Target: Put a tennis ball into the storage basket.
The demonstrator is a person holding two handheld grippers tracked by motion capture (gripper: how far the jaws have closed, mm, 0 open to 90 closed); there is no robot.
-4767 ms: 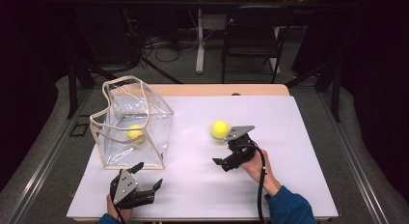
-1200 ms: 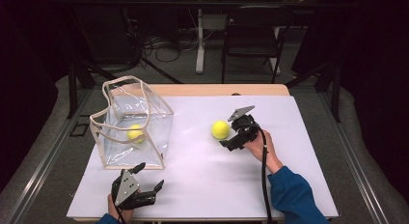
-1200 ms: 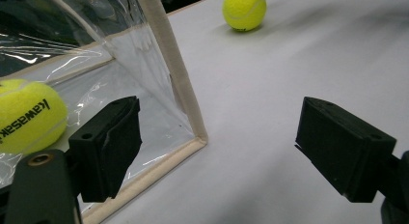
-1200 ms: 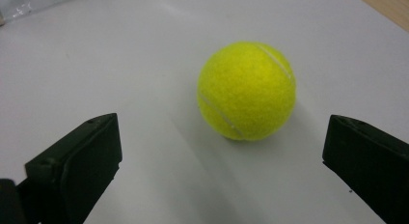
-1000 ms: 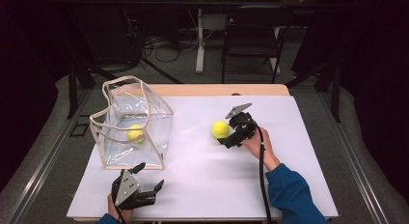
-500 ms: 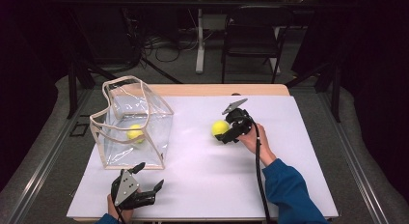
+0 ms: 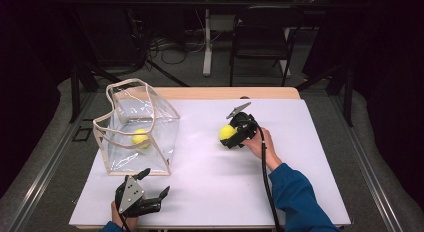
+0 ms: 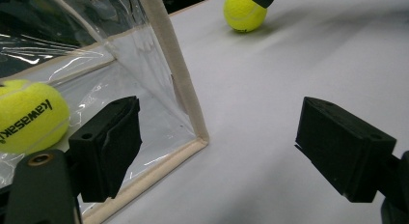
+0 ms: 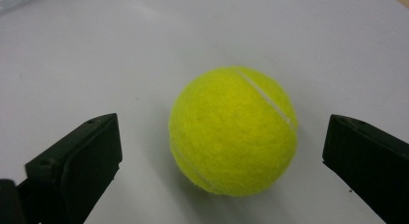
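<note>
Tennis ball (image 9: 234, 130), bright yellow, sits on the white table cover (image 7: 210, 177) between the spread jaws of the right gripper (image 7: 231, 140). In the right gripper view both black jaws stand wide, 1 on each side of the ball, with white surface showing in the gap on either side, so they have hold of nothing. From the high view this ball lies right of the table's middle, with the person's right hand (image 7: 257, 142) just behind the tool and a blue sleeve (image 7: 295, 197) running to the bottom edge.

Nearest the person, at the front left of the table, the left gripper (image 7: 152, 184) rests low on the cover with its jaws wide apart and nothing between them. In the left gripper view its left jaw is close to the near corner of the clear bag (image 8: 178, 84), though whether they touch cannot be told.

Beyond it stands the clear bag with cream trim, open at the top. A 2nd tennis ball (image 8: 29, 115), printed KAWASAKI, lies inside on the bag's floor.

Past the table, a dark chair (image 7: 262, 34) and floor cables show.
</note>
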